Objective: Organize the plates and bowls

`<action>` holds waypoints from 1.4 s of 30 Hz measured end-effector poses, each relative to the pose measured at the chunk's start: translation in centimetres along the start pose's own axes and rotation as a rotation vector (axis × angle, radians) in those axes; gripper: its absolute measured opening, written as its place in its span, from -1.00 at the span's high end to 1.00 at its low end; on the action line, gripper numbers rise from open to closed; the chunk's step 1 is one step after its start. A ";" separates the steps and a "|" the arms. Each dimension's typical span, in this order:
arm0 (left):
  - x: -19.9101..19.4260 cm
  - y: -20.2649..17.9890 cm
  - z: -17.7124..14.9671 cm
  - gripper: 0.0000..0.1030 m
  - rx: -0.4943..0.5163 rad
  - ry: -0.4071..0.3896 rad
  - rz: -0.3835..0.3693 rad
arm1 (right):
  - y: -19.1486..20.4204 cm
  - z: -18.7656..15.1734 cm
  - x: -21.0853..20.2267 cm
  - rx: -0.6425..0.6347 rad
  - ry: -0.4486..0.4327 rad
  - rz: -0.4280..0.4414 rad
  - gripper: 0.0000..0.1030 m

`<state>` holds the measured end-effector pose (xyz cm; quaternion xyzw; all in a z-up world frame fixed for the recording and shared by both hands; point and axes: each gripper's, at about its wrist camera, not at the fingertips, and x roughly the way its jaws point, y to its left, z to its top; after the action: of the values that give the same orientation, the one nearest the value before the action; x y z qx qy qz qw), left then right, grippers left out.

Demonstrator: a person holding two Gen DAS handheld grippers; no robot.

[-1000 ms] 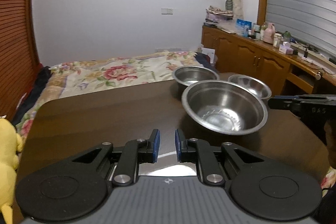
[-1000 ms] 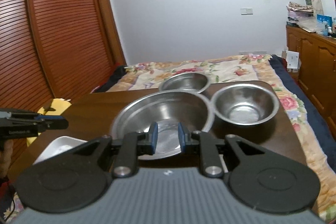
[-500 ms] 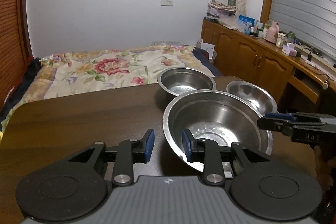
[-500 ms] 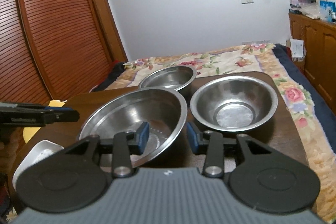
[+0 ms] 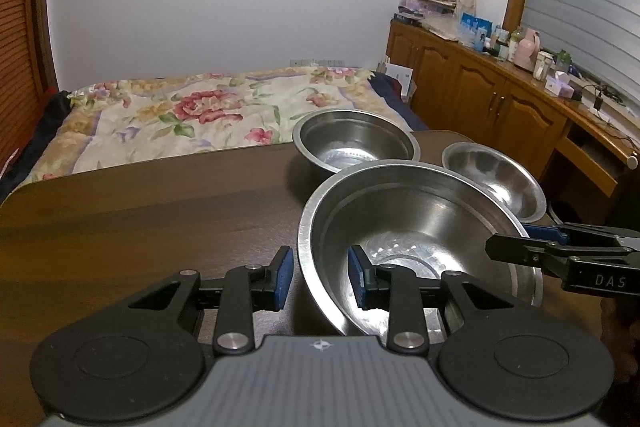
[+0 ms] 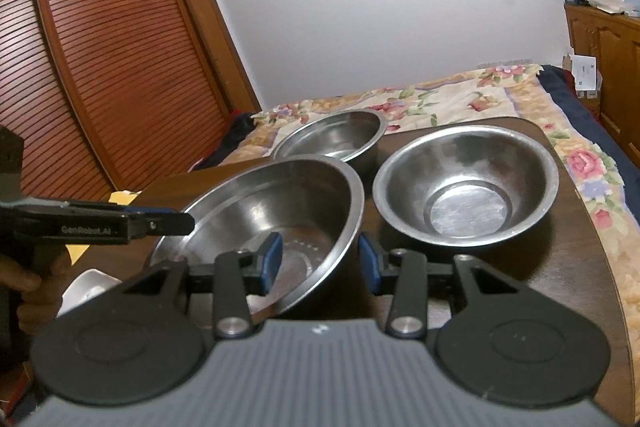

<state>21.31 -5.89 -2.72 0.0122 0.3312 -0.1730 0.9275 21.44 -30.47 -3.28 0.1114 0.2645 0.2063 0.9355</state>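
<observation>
Three empty steel bowls sit on the dark table [image 5: 140, 219]: the large bowl [image 5: 416, 239] nearest, a medium bowl [image 5: 354, 143] and a small bowl [image 5: 496, 179] behind. The left gripper [image 5: 320, 277] and right gripper [image 6: 318, 261] each stand wide, straddling the large bowl's rim on opposite sides without clamping it.

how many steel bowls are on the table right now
3. The large bowl sits nearest, its rim between the open fingers of both grippers. The medium bowl sits to its right. The far bowl sits behind, by the table's far edge. None seems hidden.
</observation>
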 end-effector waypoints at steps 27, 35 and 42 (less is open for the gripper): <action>0.2 0.1 -0.6 0.54 0.001 0.037 -0.040 | 0.2 -0.1 0.1 0.014 0.004 -0.017 0.27; -1.6 -0.1 -1.2 0.53 0.003 0.006 -0.051 | 0.8 -0.1 -1.2 0.011 -0.017 -0.025 0.31; -3.5 -0.9 -1.6 0.53 0.013 -0.027 -0.068 | 1.2 -0.2 -2.8 0.012 -0.043 -0.033 0.31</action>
<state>17.52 -5.38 -1.73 0.0045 0.3178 -0.2067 0.9254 18.73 -30.62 -1.83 0.1168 0.2474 0.1866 0.9436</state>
